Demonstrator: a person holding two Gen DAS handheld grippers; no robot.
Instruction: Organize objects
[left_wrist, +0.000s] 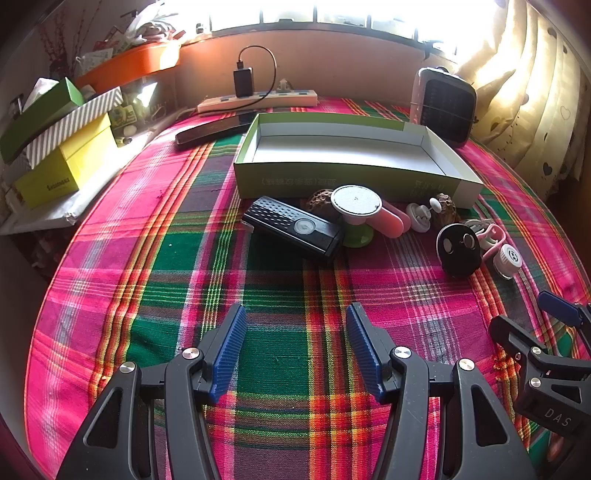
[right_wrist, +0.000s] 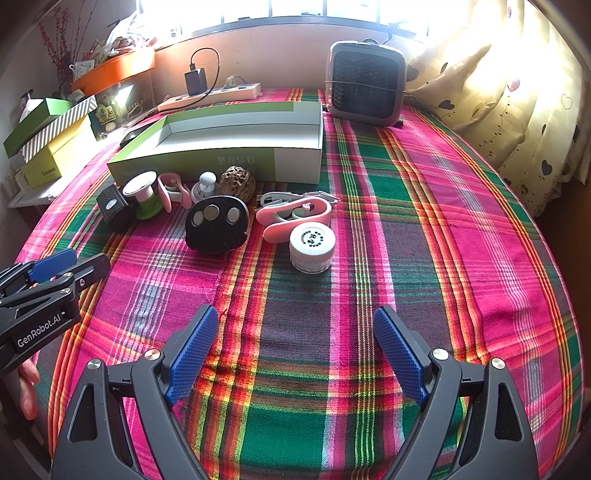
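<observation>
tablecloth (right_wrist: 406, 229): woven plaid cloth, matt, visible thread texture, under both tongs
left gripper (left_wrist: 295, 347): matt black plastic frame, ribbed blue rubbery pads, shiny metal rivets
right gripper (right_wrist: 295, 350): same matt black plastic, finely textured blue pads, bright metal pins
tray box (left_wrist: 354, 155): smooth cardboard, printed green outside, plain white inside, well ahead of tongs
black case (left_wrist: 295, 227): hard plastic, dimpled top, slight sheen
white jar (right_wrist: 312, 249): smooth plastic, ridged cap edge, ahead of right tongs
walnut (right_wrist: 237, 181): rough, deeply pitted woody shell
pink clip (right_wrist: 291, 218): smooth glossy plastic
</observation>
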